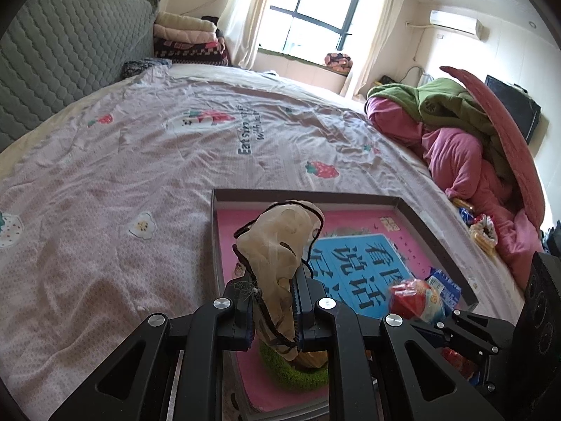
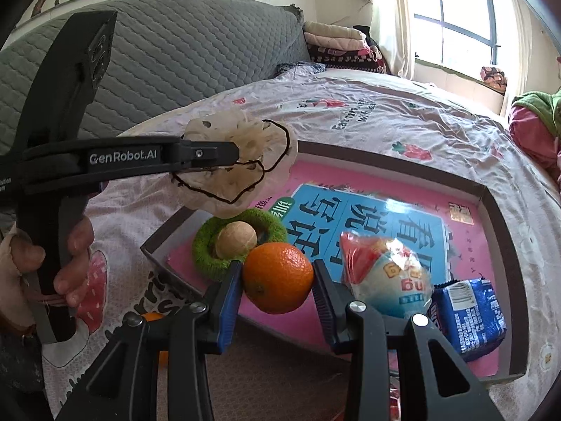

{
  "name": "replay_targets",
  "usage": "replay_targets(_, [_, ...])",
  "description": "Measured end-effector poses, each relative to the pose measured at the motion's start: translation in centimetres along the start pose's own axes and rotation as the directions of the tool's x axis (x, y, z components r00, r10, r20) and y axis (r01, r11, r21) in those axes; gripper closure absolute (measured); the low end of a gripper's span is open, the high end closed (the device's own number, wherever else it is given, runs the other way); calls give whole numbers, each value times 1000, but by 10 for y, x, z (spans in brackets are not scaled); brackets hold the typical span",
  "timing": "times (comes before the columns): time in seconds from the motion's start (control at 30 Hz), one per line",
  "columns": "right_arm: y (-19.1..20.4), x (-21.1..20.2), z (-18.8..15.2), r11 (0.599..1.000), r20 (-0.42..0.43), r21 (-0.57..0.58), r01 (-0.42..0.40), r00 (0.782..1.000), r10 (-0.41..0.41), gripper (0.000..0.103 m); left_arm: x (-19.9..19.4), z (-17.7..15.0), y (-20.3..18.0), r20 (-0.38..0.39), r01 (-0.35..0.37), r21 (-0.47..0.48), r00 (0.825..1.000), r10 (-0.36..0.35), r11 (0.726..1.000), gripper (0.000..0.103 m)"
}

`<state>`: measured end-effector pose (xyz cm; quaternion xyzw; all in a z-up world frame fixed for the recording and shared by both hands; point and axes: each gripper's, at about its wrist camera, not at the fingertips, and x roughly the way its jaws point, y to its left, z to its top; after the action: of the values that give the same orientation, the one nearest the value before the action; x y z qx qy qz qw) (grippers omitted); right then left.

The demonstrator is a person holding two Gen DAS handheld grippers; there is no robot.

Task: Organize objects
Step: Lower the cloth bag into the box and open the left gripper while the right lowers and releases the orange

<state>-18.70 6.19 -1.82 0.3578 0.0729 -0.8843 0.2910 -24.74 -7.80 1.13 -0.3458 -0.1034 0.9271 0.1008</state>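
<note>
Bedroom, shallow tray (image 2: 498,210) on the bed: both grippers loaded above it.
Left gripper (image 1: 273,310) pinches a lace pouch (image 1: 280,242), right gripper (image 2: 277,280) clamps an orange (image 2: 277,282); next, probably lowering and releasing near the tray's front edge.

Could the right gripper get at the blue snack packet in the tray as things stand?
Probably not yet: the right gripper is shut on an orange. The blue snack packet lies uncovered in the tray, so the way looks free once the orange is released.
</note>
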Motion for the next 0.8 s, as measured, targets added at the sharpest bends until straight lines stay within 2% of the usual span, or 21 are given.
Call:
replay_targets(0.37, [0, 2, 2, 1000, -42, -9, 24, 999, -24, 63, 10, -6, -5, -39, -22, 28, 999, 23, 999, 87])
replay_targets(0.8, [-5, 3, 2, 1000, -66, 21, 2, 998, 0, 63, 12, -6, -3, -62, -19, 14, 998, 20, 1000, 83])
